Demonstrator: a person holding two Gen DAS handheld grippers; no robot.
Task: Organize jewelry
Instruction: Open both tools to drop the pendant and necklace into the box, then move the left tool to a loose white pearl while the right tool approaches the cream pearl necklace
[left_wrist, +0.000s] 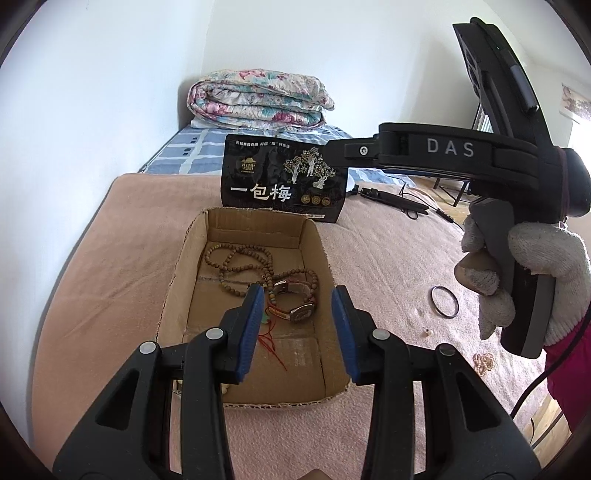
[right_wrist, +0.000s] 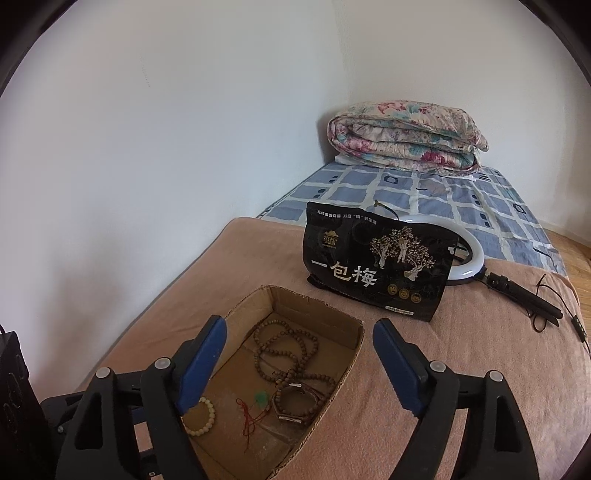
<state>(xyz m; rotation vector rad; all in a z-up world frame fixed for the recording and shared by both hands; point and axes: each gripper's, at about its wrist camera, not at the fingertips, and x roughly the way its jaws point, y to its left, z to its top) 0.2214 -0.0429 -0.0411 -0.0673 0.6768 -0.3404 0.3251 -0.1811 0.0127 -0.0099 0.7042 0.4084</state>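
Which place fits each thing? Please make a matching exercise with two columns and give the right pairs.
1 brown bead necklace
2 dark ring
3 black pouch
4 folded quilt

a on the blue checked sheet
b inside the cardboard box
c standing behind the box
d on the pink blanket, outside the box

Pairs: 1-b, 2-d, 3-c, 4-a

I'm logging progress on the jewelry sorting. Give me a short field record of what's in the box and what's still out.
box: open cardboard box on pink blanket
in box: brown bead strand, watch, pale bead bracelet, red cord with green pendant
still out: dark ring, pinkish bead cluster, tiny pale piece
left gripper: open, empty
right gripper: open, empty
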